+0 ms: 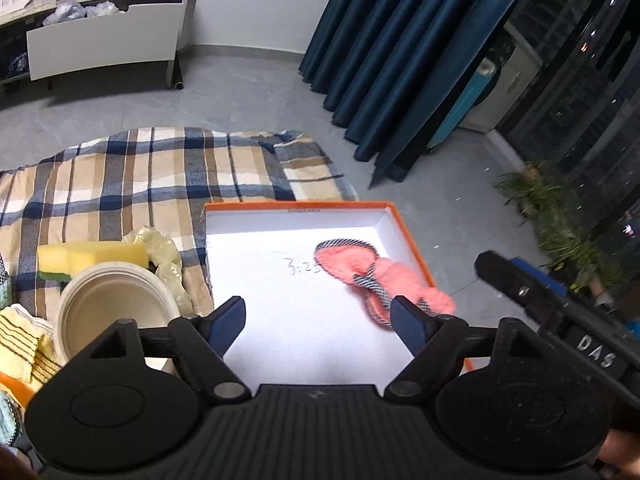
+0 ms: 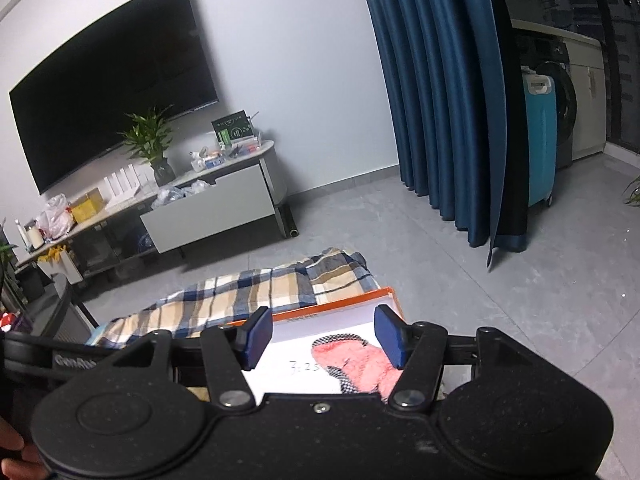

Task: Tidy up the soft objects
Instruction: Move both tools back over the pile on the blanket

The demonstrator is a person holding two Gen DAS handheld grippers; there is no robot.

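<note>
A pink fluffy slipper with checkered trim lies in the right part of an orange-rimmed white box. My left gripper is open and empty above the box's near half. My right gripper is open and empty, above the box and the slipper; it also shows at the right in the left wrist view. A yellow sponge, a pale crinkled soft item and a yellow striped cloth lie left of the box.
A stack of paper bowls sits left of the box on a plaid blanket spread over the grey floor. Blue curtains hang at the right. A TV stand is by the far wall.
</note>
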